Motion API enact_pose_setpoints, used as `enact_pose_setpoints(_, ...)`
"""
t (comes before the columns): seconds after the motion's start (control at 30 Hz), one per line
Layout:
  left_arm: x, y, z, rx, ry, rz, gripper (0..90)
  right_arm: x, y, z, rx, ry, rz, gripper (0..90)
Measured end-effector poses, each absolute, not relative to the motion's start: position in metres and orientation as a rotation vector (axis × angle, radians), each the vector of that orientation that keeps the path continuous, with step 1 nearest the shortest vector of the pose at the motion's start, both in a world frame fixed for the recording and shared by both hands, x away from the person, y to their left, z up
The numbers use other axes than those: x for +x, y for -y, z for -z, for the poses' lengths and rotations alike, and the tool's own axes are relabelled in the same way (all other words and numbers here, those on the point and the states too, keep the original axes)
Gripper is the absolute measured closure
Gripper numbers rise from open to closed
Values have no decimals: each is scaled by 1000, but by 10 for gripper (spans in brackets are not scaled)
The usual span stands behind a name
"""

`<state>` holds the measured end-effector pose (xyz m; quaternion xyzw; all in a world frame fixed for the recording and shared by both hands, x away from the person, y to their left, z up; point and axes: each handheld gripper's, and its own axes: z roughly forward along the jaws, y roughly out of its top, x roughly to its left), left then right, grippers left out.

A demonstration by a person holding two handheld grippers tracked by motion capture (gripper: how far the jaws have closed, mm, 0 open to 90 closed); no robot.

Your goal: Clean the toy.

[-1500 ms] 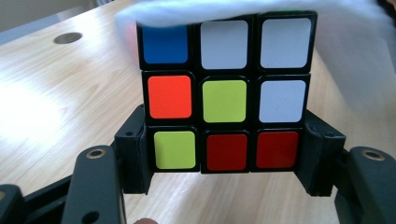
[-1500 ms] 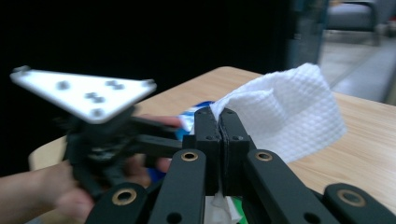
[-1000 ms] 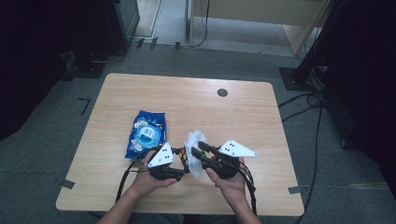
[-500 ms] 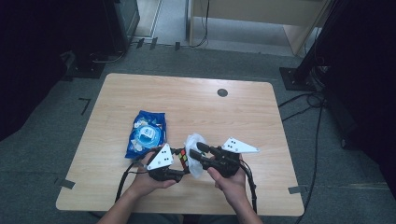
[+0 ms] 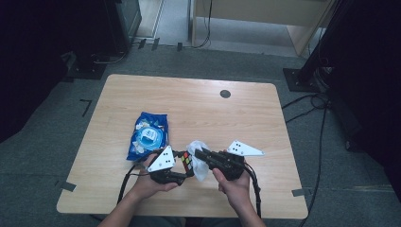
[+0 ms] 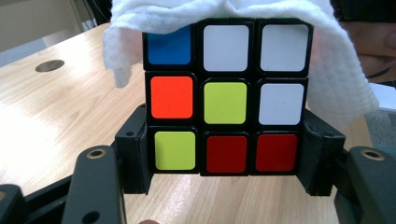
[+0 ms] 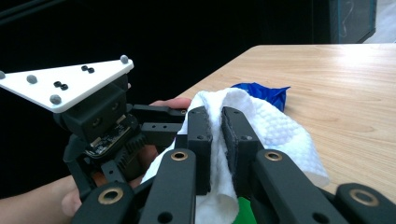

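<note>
While the left gripper [image 6: 224, 186] clamps the cube [image 6: 225, 98] steady above the table's [image 5: 198, 104] near edge, the right gripper [image 7: 216, 140], jaws just closing, pinches the white wipe [image 7: 275, 135] draped over it for wiping.

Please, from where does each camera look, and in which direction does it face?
High view: sits above the person's side, faces forward and down on the table; forearms, both hands, left gripper and right gripper enter from below.
Left gripper view: rides on the left gripper, looks along its jaws at the cube clamped between them.
Right gripper view: rides on the right gripper, whose jaws have just closed on the wipe; the left gripper and its hand show.
Shared: cube, wipe, wipe pack.
</note>
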<state>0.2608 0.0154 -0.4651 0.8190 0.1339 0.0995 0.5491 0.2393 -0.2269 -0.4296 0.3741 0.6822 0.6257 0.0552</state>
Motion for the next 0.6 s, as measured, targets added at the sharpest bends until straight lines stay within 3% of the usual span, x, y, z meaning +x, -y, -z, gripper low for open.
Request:
enact_pose_setpoints(0.47, 264, -21, 463, 1919, -334, -238, 345, 249, 248, 439, 1247, -2003, -1616, 858)
enact_pose_setpoints(0.6, 264, -17, 468, 1957, -346, -259, 345, 242, 248, 427, 1208, -1978, -1707, 860)
